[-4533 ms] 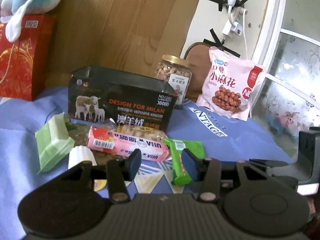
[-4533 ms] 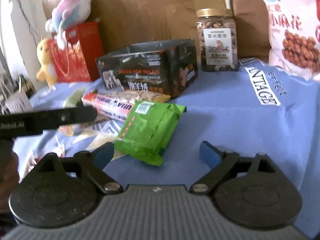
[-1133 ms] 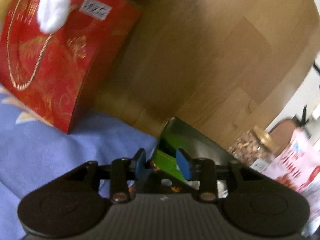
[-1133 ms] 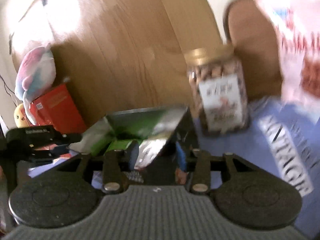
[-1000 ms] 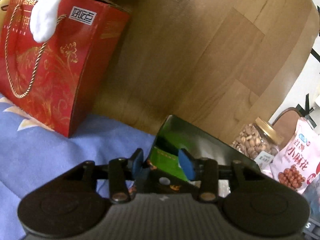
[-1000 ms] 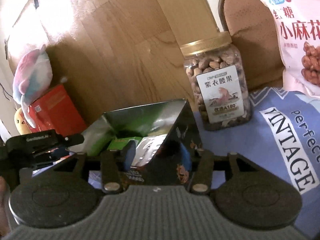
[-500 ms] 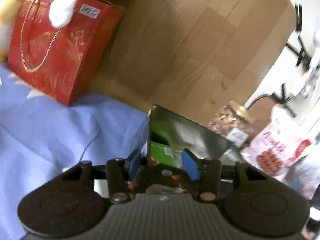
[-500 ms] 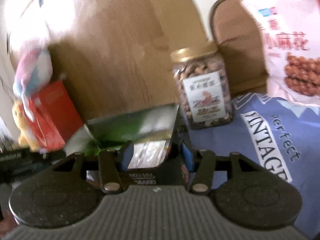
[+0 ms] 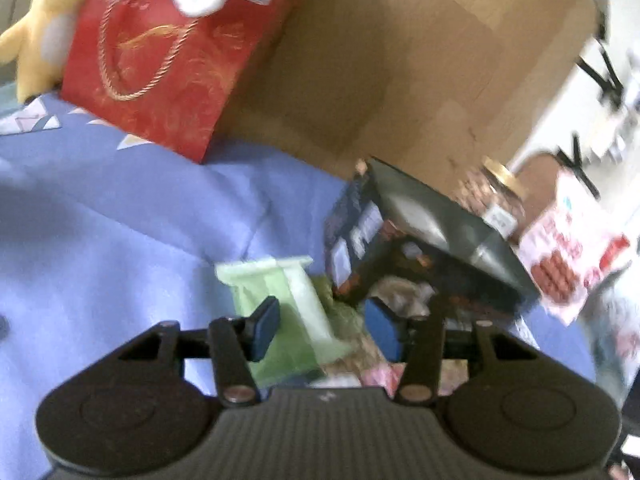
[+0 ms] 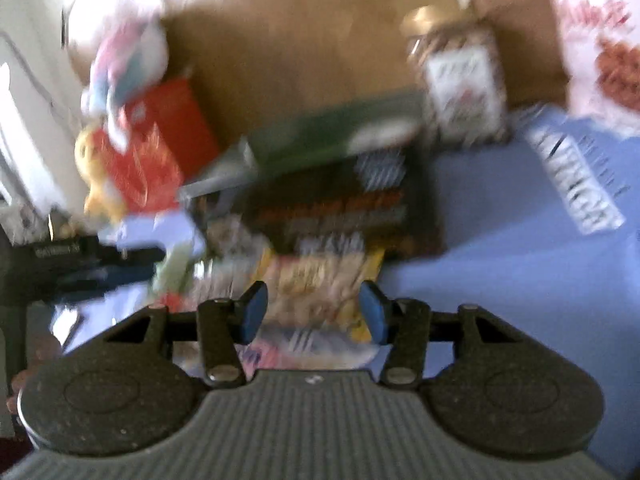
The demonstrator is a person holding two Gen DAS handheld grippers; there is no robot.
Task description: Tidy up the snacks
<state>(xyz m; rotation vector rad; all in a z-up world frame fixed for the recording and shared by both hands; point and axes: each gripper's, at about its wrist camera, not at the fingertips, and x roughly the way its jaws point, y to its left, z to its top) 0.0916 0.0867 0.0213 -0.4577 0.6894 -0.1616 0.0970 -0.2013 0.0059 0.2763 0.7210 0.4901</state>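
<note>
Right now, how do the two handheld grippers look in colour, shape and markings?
Both look alike. The left gripper and the right gripper each have a dark grey ribbed body flanked by two round black discs, with black linkage bars on silver pivot pins. The jaws end in blue pads. A small pale mark sits at the centre of each body's front edge. No cables or sleeves show.

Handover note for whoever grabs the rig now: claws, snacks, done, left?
Left claw: open, nothing held, jaws just opened a little; pale green pack lies beyond them.
Right claw: open, nothing held, over the yellow snack bag.
Dark box: on the blue cloth, open on top; contents too blurred to tell now.
Done: both claws free, aimed at the loose pile in front of the box.
Left: pale green pack, yellow bag and the other loose packs. Nut jar stands beside the box.
</note>
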